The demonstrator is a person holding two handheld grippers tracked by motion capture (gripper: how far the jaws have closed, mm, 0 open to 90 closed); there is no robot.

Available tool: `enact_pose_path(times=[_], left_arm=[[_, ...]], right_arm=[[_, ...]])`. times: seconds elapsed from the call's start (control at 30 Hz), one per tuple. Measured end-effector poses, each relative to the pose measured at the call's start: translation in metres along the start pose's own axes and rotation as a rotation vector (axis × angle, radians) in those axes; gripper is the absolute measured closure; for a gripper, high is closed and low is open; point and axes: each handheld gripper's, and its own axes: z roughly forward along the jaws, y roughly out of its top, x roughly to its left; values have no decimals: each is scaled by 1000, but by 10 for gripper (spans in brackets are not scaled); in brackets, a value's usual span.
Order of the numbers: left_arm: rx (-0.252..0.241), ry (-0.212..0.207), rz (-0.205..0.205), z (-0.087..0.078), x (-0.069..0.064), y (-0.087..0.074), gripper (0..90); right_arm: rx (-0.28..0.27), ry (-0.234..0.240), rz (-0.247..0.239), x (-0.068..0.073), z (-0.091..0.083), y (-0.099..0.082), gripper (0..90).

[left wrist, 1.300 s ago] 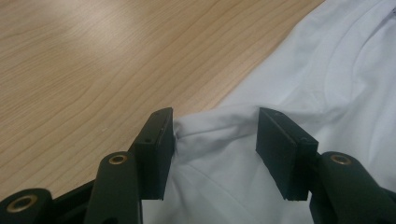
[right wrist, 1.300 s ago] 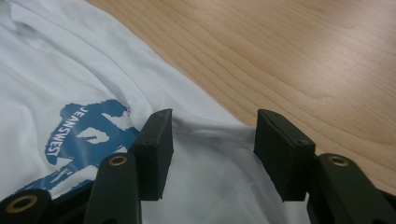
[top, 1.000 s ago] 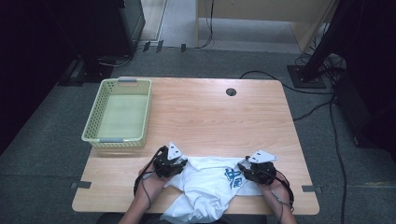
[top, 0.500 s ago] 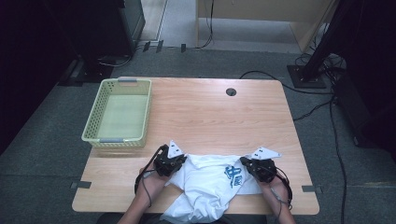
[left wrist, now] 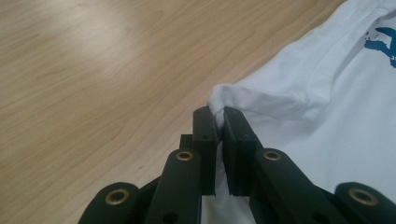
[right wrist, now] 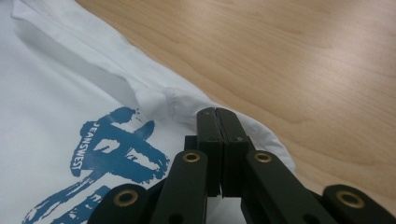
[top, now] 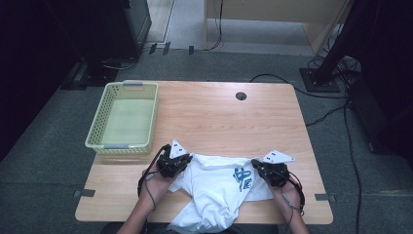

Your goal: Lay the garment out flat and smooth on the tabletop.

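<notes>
Both my jaws have just closed; left gripper (left wrist: pixel 219 114) and right gripper (right wrist: pixel 218 112) now pinch the white shirt (top: pixel 214 187) at the table's (top: pixel 219 122) near edge; ready to lift.

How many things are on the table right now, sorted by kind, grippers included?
White T-shirt with blue print: 1
Green mesh basket: 1
Handheld grippers: 2, the left gripper and the right gripper, each shut on the shirt's edge
Total: 4
</notes>
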Motion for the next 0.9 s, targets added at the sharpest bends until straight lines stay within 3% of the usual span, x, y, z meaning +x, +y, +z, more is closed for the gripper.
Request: enact_pose_path(times=[0.47, 0.6, 0.9], left_arm=[[6, 24, -14, 15, 21, 18, 866], [22, 32, -27, 24, 29, 21, 865], [70, 63, -11, 42, 39, 28, 861]], right_arm=[[-14, -23, 0, -17, 18, 22, 900], [-2, -21, 6, -22, 29, 27, 900], [25, -11, 27, -29, 49, 35, 900]])
